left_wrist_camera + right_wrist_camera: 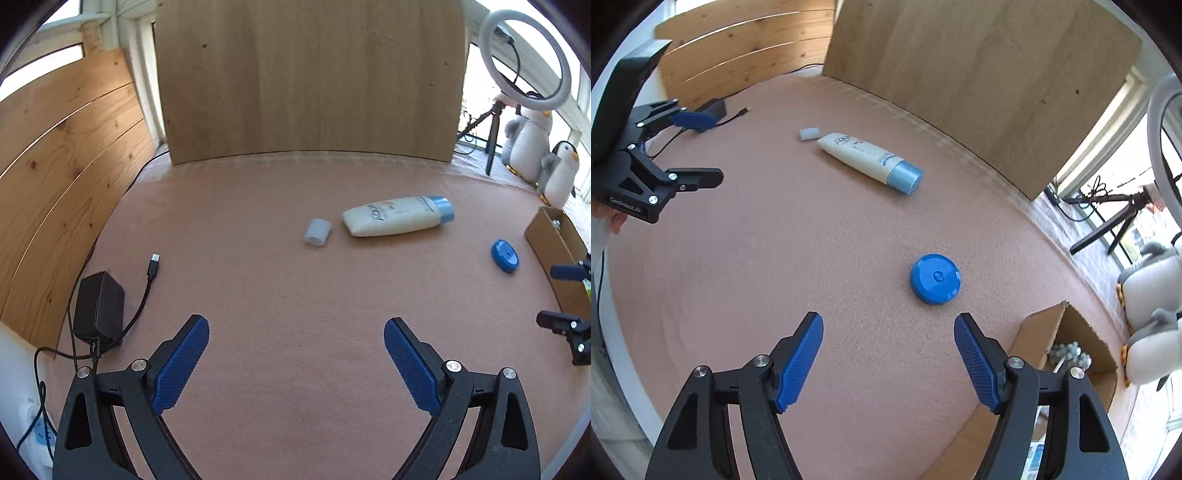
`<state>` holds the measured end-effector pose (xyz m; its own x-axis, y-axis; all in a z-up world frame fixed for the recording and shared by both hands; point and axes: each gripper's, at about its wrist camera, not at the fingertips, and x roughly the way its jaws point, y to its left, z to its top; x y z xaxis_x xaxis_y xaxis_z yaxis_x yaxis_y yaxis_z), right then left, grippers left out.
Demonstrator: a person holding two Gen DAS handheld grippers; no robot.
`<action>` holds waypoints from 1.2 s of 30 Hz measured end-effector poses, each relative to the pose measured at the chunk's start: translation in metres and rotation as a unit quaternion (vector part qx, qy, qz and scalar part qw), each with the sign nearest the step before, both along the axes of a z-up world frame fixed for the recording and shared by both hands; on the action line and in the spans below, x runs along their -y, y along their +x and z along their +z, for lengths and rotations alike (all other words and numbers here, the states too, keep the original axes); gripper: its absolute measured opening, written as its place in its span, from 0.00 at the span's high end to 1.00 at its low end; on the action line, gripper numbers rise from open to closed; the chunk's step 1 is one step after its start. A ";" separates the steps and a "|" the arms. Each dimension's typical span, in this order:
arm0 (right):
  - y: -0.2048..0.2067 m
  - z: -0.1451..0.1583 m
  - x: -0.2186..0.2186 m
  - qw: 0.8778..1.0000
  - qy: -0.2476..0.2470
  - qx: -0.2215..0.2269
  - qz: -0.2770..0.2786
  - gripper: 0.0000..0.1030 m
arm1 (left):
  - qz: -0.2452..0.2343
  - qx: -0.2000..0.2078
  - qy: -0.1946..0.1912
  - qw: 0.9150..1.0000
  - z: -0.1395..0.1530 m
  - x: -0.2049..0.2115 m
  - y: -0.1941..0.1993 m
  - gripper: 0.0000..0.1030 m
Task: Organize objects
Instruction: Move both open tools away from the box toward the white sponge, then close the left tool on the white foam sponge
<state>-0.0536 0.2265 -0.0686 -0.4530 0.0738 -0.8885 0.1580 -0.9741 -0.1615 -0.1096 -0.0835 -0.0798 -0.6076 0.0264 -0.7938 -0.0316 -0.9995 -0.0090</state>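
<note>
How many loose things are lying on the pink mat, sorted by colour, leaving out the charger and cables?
White: 2, the lotion bottle with its light blue cap and the small white cap beside it.
Blue: 1, the round blue disc.
Total: 3, all outside the cardboard box.

The right gripper point(888, 332) stood with its blue-padded jaws apart and nothing between them, low in the frame over the pink felt table cover point(775, 258). Just above them lay a round blue disc-shaped case point(935, 278). Higher up, a cream plastic lotion bottle with a pale blue cap point(870, 161) lay on its side, a small white cylinder point(809, 133) near its base. An open brown cardboard box point(1045, 328) sat at lower right. The left gripper point(696, 147), jaws spread, hung at upper left.
</note>
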 end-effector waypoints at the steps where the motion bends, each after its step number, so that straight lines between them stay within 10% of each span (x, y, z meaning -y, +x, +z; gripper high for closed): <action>1: -0.001 -0.007 0.001 1.000 -0.009 -0.003 -0.021 0.32 | 0.014 0.000 0.005 1.000 -0.003 0.006 -0.004 0.05; 9: -0.002 -0.040 -0.014 0.984 -0.044 -0.030 -0.172 0.32 | 0.045 -0.023 0.009 0.999 -0.024 -0.012 -0.041 0.05; 18: -0.001 -0.051 -0.023 0.978 -0.057 -0.030 -0.197 0.32 | 0.055 -0.017 -0.028 0.998 -0.048 -0.034 -0.087 0.07; 36: -0.001 -0.052 -0.020 0.979 -0.068 -0.043 -0.186 0.30 | -0.031 -0.012 0.003 0.999 -0.054 -0.054 -0.117 0.90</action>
